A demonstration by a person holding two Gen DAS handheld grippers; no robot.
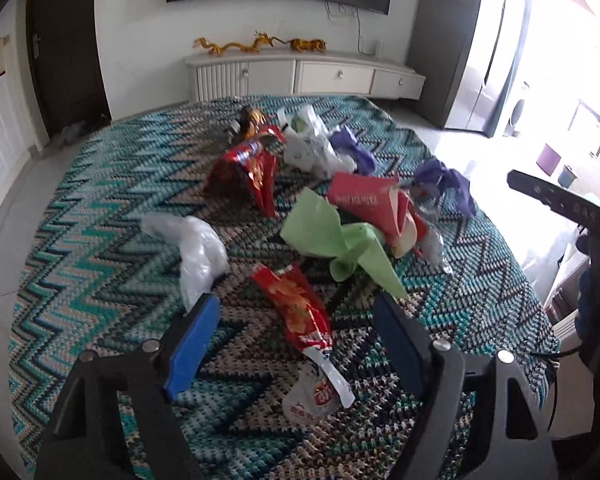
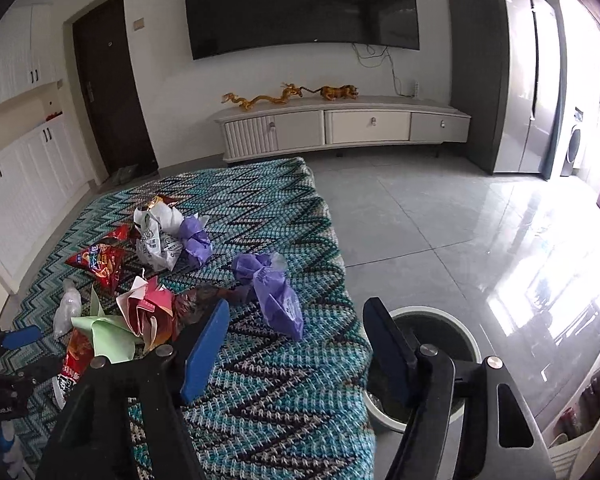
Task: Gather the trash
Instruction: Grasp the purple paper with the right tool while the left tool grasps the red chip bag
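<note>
Trash lies scattered on a table under a zigzag knit cloth (image 1: 100, 216). In the left wrist view my left gripper (image 1: 296, 320) is open and empty above a long red chip bag (image 1: 296, 308), which lies between its blue pads. Beyond it lie a clear plastic bag (image 1: 200, 248), green paper (image 1: 332, 236), a red carton (image 1: 364, 200), a red snack bag (image 1: 244, 172), a white bag (image 1: 312, 144) and purple bags (image 1: 444, 180). My right gripper (image 2: 296, 328) is open and empty over the table's right edge, near a purple bag (image 2: 276, 296).
A white round trash bin (image 2: 440, 356) stands on the tiled floor just right of the table, partly behind my right gripper. A TV cabinet (image 2: 340, 128) and a wall TV (image 2: 300, 4) are at the back. My left gripper shows at the right wrist view's left edge (image 2: 16, 340).
</note>
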